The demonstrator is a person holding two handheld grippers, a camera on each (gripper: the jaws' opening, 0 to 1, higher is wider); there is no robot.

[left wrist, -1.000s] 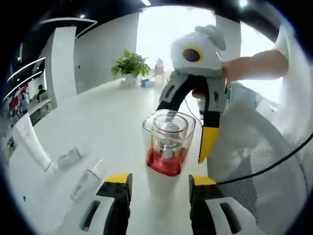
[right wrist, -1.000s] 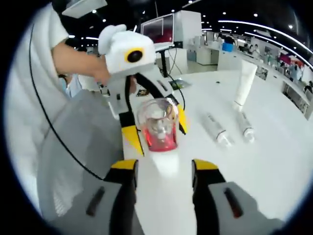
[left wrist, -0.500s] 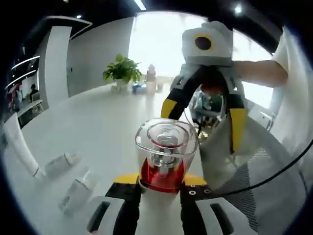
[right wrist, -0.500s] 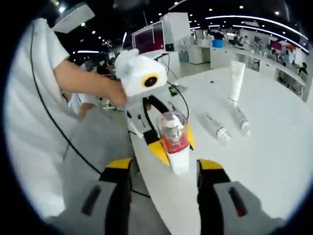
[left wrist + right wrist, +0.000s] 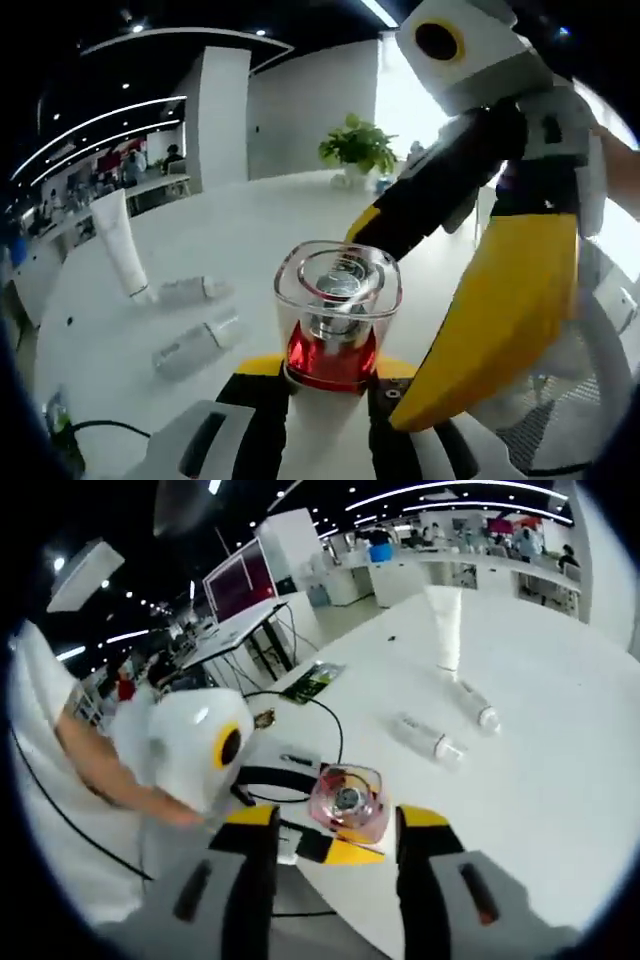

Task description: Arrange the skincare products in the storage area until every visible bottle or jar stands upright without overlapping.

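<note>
A jar (image 5: 335,320) with a clear square cap and red base stands upright between my left gripper's (image 5: 330,372) yellow-tipped jaws, which are shut on it. The right gripper's big yellow finger (image 5: 500,300) looms close on the right of it. In the right gripper view the same jar (image 5: 347,800) sits below, near the table edge, and my right gripper (image 5: 335,820) is open above it, holding nothing. A white tube (image 5: 120,245) (image 5: 445,625) stands upright farther off. Two small bottles (image 5: 190,292) (image 5: 195,345) lie on their sides near it, also seen as bottles (image 5: 475,705) (image 5: 430,738).
The white table (image 5: 250,230) stretches wide beyond the jar. A potted plant (image 5: 360,150) stands at its far end. A black cable (image 5: 310,705) and a flat green item (image 5: 315,678) lie near the edge. A person's arm (image 5: 100,770) holds the left gripper.
My left gripper closed in on the jar and shut on it. The right gripper drew back and up, so its view now looks down on the jar from farther away.
</note>
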